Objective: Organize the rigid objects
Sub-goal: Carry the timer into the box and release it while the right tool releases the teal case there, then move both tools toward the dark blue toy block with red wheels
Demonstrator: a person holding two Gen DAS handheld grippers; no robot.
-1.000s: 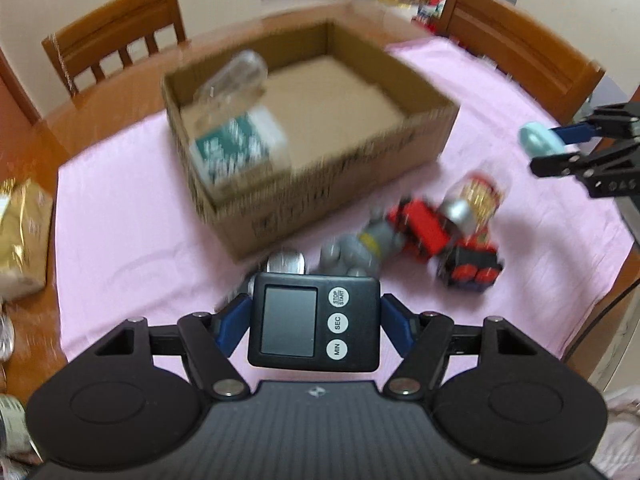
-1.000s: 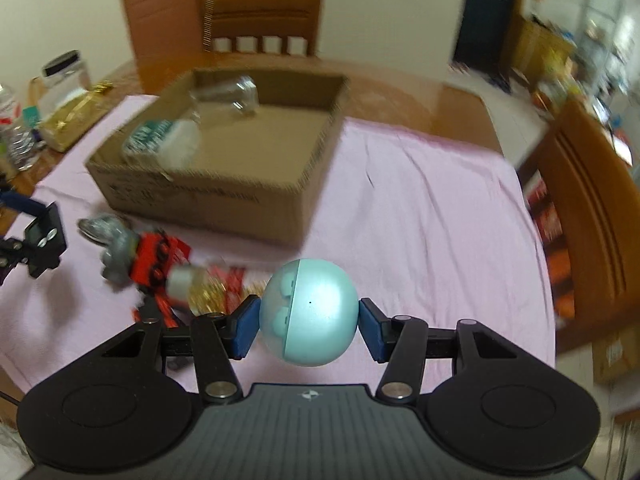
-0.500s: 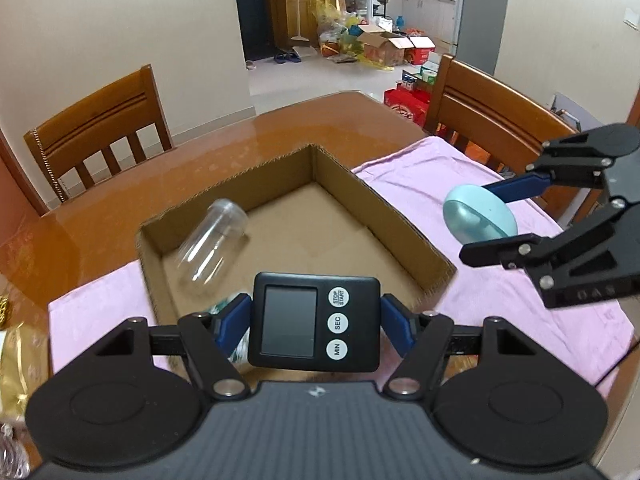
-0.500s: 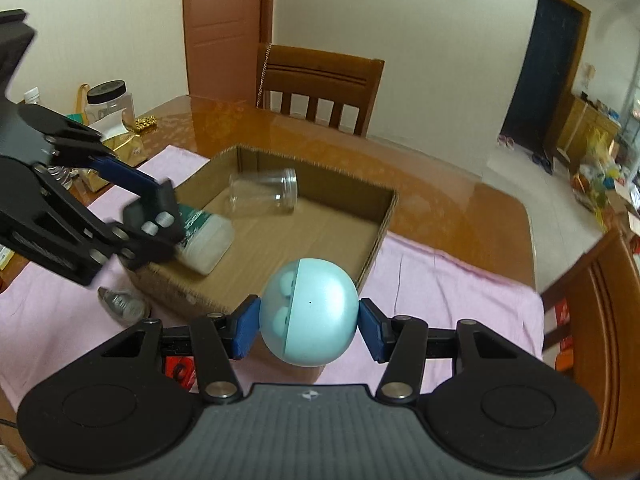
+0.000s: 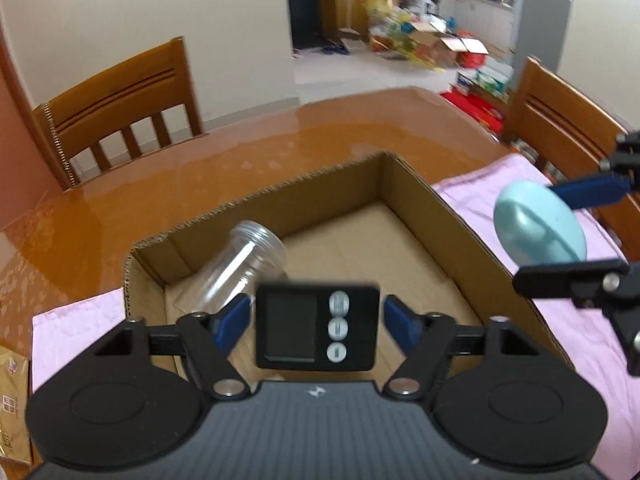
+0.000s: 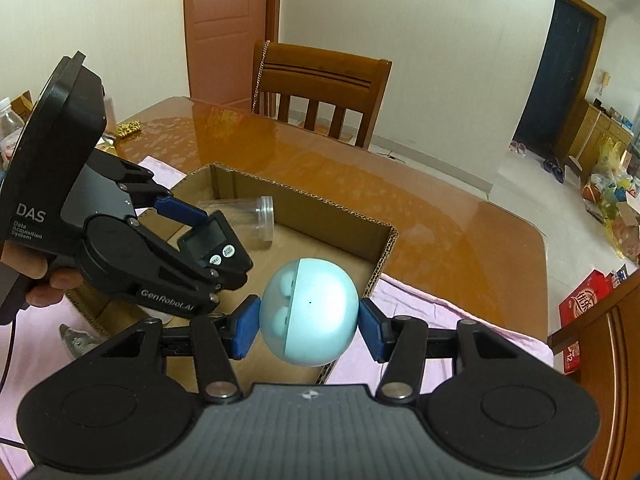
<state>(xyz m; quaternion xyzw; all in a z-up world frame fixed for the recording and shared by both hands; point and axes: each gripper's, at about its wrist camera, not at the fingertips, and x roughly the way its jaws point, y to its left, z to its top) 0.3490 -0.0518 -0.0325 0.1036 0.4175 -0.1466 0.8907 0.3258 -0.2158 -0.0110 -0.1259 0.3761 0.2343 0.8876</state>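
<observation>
Deposit stage: both grippers hover over the corrugated cardboard box (image 5: 460, 216).
Left gripper (image 5: 318, 322) jaws stand slightly wide of the black plastic digital timer (image 5: 316, 328), apparently releasing it; right gripper (image 6: 308, 326) clamps a smooth pale-blue egg-shaped toy (image 6: 310, 312). Next: lower and release beside the clear plastic jar (image 5: 240, 272) lying inside.

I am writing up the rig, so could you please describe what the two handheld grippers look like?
Both are matte black, with linkage arms, silver pivot pins, two round discs and blue finger pads. The left gripper shows white "DAS Data Acquisition System" and "GenRobot.AI" lettering, a bare hand on its handle and a thin dark cable. The right gripper looks identical.
</observation>
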